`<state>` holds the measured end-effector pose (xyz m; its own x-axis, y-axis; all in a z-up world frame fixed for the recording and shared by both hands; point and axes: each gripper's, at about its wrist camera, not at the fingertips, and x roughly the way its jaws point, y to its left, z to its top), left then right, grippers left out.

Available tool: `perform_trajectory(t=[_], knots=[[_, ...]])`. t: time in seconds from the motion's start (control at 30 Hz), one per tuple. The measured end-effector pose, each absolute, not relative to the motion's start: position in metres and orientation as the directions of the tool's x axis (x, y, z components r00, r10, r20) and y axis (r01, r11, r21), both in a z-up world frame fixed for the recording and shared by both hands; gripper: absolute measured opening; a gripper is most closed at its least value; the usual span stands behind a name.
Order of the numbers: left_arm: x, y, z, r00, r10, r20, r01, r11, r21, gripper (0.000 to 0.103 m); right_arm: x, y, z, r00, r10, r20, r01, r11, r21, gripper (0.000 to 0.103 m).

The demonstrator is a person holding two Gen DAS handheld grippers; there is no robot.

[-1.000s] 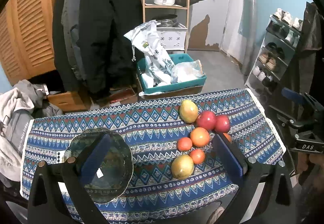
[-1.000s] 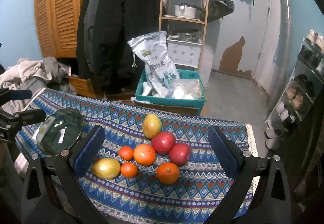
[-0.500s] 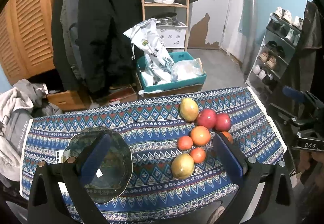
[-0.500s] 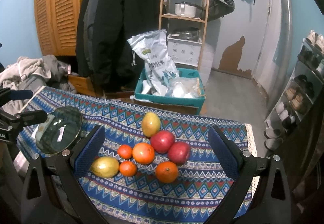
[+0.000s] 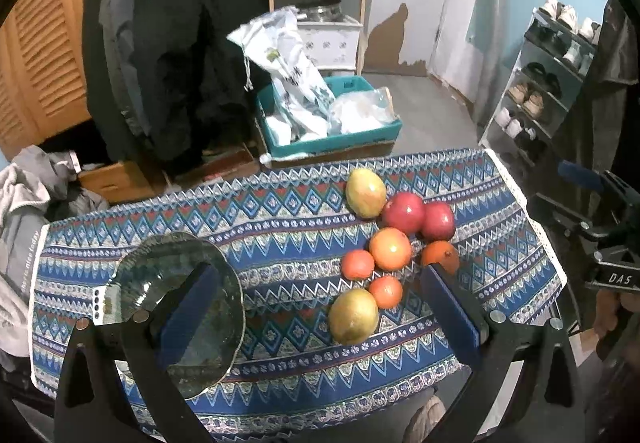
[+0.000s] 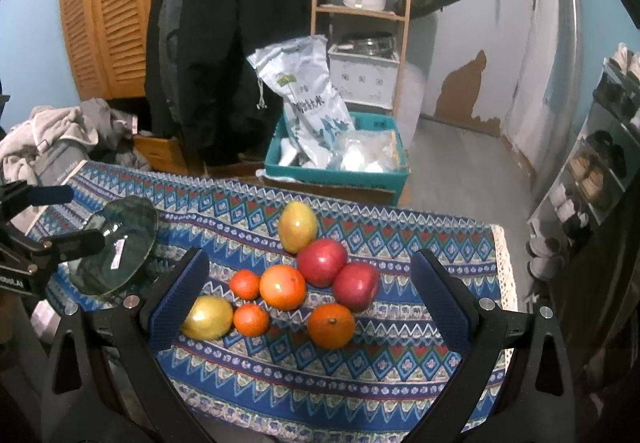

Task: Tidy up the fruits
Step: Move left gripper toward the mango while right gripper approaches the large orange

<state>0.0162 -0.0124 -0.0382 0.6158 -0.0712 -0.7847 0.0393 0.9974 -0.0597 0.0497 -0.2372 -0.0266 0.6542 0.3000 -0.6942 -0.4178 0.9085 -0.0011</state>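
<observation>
- While hovering above the near edge of the table, the left gripper [image 5: 316, 311] is showing its jaws spread wide and holding nothing, as seen from the left wrist.
- The glass plate [image 5: 160, 283] is lying on the patterned cloth [image 5: 280, 235] at about 8 o'clock, partly behind the left finger.
- The fruits are sitting in a tight cluster at about 3 o'clock of the plate, well apart from it.
- One mango [image 5: 365, 193] is lying at 12 o'clock of the cluster, touching a red apple [image 5: 403, 212], which is touching a second apple [image 5: 438, 220].
- A big orange [image 5: 390, 248] is sitting at the centre, with a small tangerine [image 5: 357, 264] at its 9 o'clock and another tangerine [image 5: 385, 291] at its 6 o'clock.
- A second mango [image 5: 353, 316] is lying at 6 o'clock of the cluster, and an orange [image 5: 440, 257] is peeking out beside the right finger.
- From the right wrist, the right gripper [image 6: 316, 303] is also hanging open and empty, its fingers bracketing the cluster.
- The near mango [image 6: 210, 317] is partly hiding behind the left finger, just beside a tangerine [image 6: 250, 319].
- The far mango [image 6: 297, 225] is lying at 12 o'clock, the two apples [image 6: 322, 261] at 1 to 3 o'clock, the stem-end orange [image 6: 331, 325] at 5 o'clock.
- The plate [image 6: 116, 243] is showing at 9 o'clock, with the other gripper's fingers [image 6: 76, 246] in front of it.
</observation>
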Motion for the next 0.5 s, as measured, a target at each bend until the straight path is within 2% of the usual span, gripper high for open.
perform_trajectory(t=[0.3, 0.5], knots=[[0.041, -0.021, -0.086, 0.500, -0.100, -0.860, 0.040, 0.995, -0.093, 0.102, 0.082, -0.241, -0.074, 0.560, 0.251, -0.790, -0.393, 0.919, 0.013, 0.100], [0.056, -0.031, -0.125, 0.411, -0.069, -0.909, 0.037, 0.998, -0.059, 0.102, 0.101, -0.247, -0.106, 0.487, 0.214, -0.847, -0.363, 0.931, 0.027, 0.100]])
